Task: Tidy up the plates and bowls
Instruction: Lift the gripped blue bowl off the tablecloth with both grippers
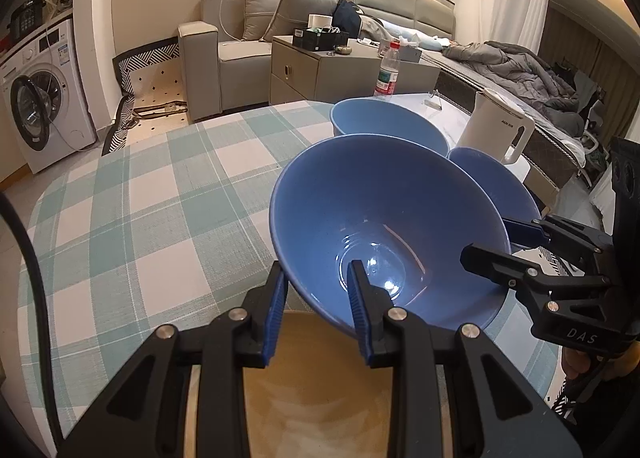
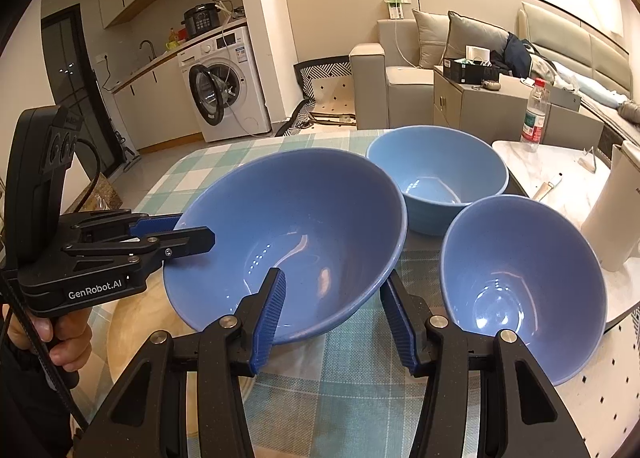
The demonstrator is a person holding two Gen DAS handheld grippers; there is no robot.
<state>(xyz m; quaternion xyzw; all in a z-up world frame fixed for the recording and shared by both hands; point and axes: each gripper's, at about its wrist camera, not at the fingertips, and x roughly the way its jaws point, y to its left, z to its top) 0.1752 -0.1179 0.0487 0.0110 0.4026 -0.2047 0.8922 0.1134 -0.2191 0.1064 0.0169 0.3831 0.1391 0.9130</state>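
Note:
A large blue bowl point(image 1: 384, 217) point(image 2: 296, 225) is tilted above the checked tablecloth. My left gripper point(image 1: 316, 310) pinches its near rim, one finger inside and one outside; it also shows in the right wrist view point(image 2: 192, 236). My right gripper point(image 2: 332, 318) straddles the bowl's opposite rim with its jaws wide apart; it shows in the left wrist view point(image 1: 508, 246). A smaller blue bowl point(image 2: 524, 282) point(image 1: 492, 181) and a deeper pale blue bowl point(image 2: 436, 173) point(image 1: 388, 121) stand behind.
A beige plate point(image 1: 320, 374) point(image 2: 132, 322) lies under the large bowl. A white kettle point(image 1: 496, 129) point(image 2: 612, 213) and a water bottle point(image 1: 387, 73) point(image 2: 534, 117) stand on the marble part at the right. The table edge runs along the far side.

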